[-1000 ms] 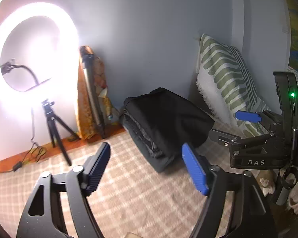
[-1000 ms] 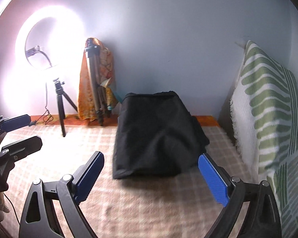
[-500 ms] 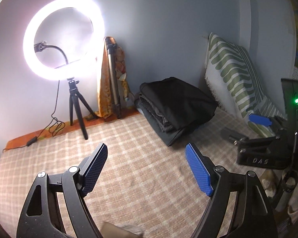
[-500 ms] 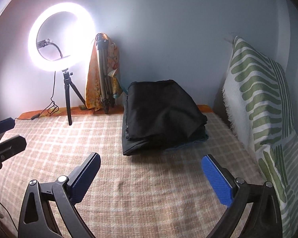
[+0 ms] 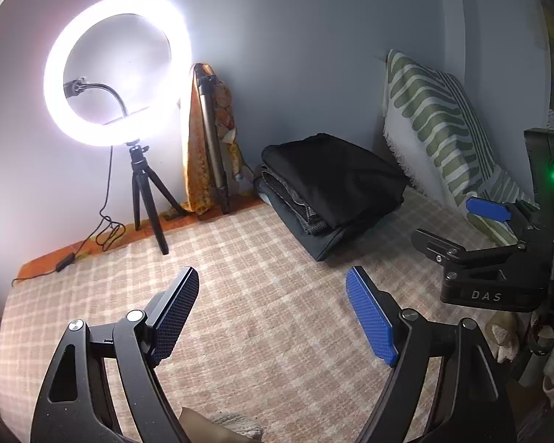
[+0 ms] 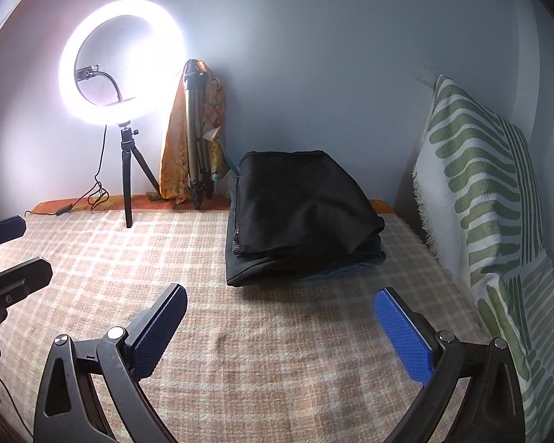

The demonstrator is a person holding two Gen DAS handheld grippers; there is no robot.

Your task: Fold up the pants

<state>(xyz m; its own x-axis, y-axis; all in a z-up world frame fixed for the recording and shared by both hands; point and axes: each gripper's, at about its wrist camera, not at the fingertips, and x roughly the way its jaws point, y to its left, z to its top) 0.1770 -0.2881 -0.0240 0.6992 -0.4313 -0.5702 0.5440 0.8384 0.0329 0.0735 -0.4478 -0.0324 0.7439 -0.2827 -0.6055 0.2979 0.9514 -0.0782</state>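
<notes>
One stack of folded dark garments, black cloth on top with grey woven layers beneath (image 6: 303,217), is the only clothing in sight, and it lies at the far edge of the beige checked blanket (image 6: 277,361), close against the pale blue-grey wall (image 6: 332,74). Whether the black top piece is the pants to be folded cannot be told; it already looks folded.

Seen from the right gripper (image 6: 280,332), the stack lies straight ahead and beyond the fingertips, its long axis running away toward the wall and its near fold edge facing the jaws. Seen from the left gripper (image 5: 273,317), the stack sits ahead and off to the right, corner-on, with its layered edge showing. The right gripper therefore looks the better lined up, and probably the nearer, for a first reach.

Both grippers stand spread wide and empty, nothing between their blue pads, with bare blanket beneath them; neither touches the stack.

Between the stack and the grippers the blanket is unoccupied, giving room to draw a garment forward and spread it. Right of the stack, a white cushion with green leaf stripes (image 6: 480,192) leans against the wall and hems that side in. Left of the stack stand a folded tripod draped in orange patterned cloth (image 6: 195,140) and a glowing ring light on a small black tripod (image 6: 122,62), whose cable trails along the blanket's far edge.
</notes>
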